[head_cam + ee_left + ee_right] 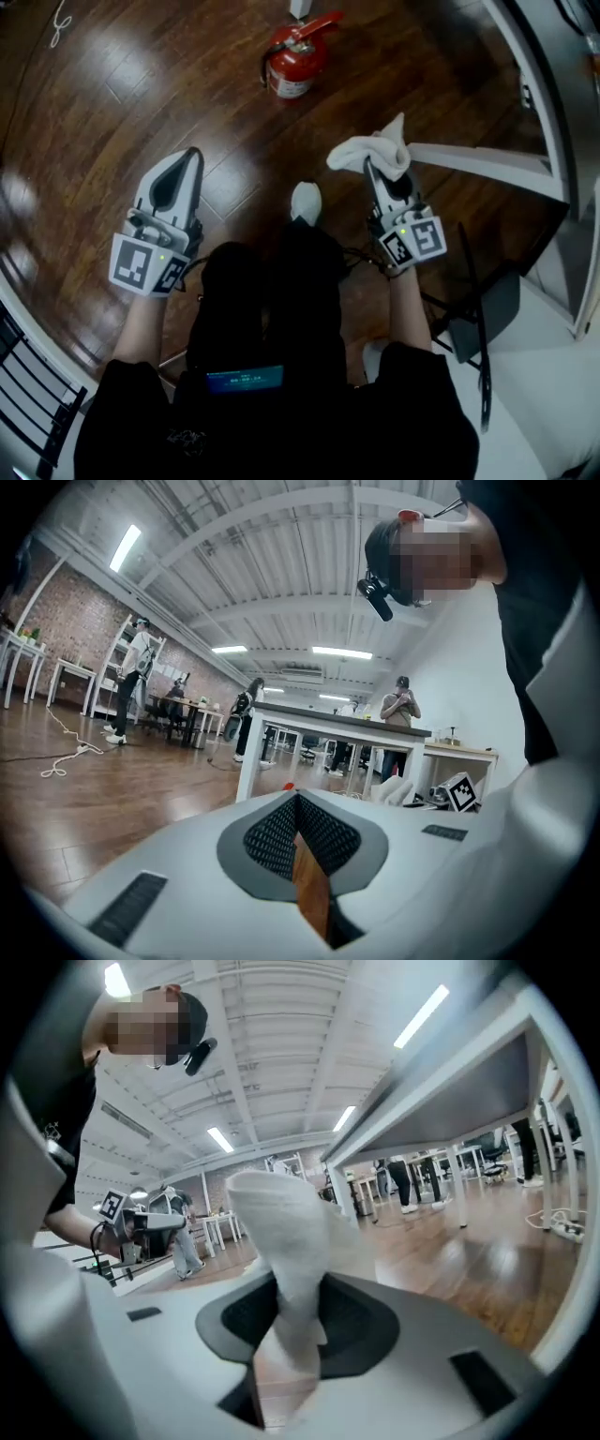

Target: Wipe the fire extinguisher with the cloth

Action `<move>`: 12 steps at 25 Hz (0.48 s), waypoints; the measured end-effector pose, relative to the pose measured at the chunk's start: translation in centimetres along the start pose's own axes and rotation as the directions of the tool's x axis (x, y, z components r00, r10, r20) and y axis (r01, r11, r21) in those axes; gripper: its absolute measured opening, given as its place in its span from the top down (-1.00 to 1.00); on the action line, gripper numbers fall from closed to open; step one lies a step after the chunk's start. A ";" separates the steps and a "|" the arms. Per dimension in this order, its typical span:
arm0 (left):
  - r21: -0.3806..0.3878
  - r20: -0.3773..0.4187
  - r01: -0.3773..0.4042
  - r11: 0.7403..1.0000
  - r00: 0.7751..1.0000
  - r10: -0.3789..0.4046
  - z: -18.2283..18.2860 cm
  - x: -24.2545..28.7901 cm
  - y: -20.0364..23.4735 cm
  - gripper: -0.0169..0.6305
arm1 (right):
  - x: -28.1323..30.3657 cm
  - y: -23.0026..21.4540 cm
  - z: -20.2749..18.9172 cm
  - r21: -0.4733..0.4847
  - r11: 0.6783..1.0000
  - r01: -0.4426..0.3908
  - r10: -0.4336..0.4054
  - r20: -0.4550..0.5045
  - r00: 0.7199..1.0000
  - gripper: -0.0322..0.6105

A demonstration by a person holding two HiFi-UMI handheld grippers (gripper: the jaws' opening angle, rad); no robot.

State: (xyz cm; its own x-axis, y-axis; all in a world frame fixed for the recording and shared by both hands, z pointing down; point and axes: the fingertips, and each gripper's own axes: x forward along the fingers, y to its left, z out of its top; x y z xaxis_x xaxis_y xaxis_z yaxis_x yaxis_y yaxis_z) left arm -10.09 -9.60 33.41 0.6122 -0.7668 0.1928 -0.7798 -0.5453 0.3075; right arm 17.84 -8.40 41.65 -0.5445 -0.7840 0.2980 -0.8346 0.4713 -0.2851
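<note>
Floor [112,84] runs wide and dark, and the fire extinguisher [293,64] sits on it out ahead, well apart from both tools. Right gripper [379,176] pinches the white cloth [370,152], target forward and to its left. Left gripper [190,159] is pressed together, holding nothing.

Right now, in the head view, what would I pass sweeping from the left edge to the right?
left gripper → fire extinguisher → cloth, clamped in the right gripper → white table frame
</note>
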 end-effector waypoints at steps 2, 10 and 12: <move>-0.014 -0.028 0.012 1.000 1.000 -0.013 3.5 -0.7 -2.2 0.94 | -2.9 1.6 3.3 0.007 0.999 0.032 -0.032 -0.003 0.999 0.47; -0.056 -0.055 0.059 0.997 0.997 -0.062 18.0 -4.8 -9.1 0.94 | -10.3 11.8 16.1 0.014 0.999 0.045 -0.044 -0.066 0.997 0.47; -0.057 -0.045 0.075 0.996 0.996 -0.078 21.3 -6.2 -9.9 0.94 | -11.7 14.5 19.2 0.023 0.998 0.058 -0.056 -0.057 0.997 0.47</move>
State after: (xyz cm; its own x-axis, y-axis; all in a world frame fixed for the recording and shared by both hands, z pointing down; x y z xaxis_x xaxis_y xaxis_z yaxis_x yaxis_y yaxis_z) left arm -8.95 -6.61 9.28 0.6762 -0.7060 0.2105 -0.7230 -0.5810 0.3737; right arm 13.74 -0.18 16.56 -0.5003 -0.7852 0.3648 -0.8626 0.4155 -0.2887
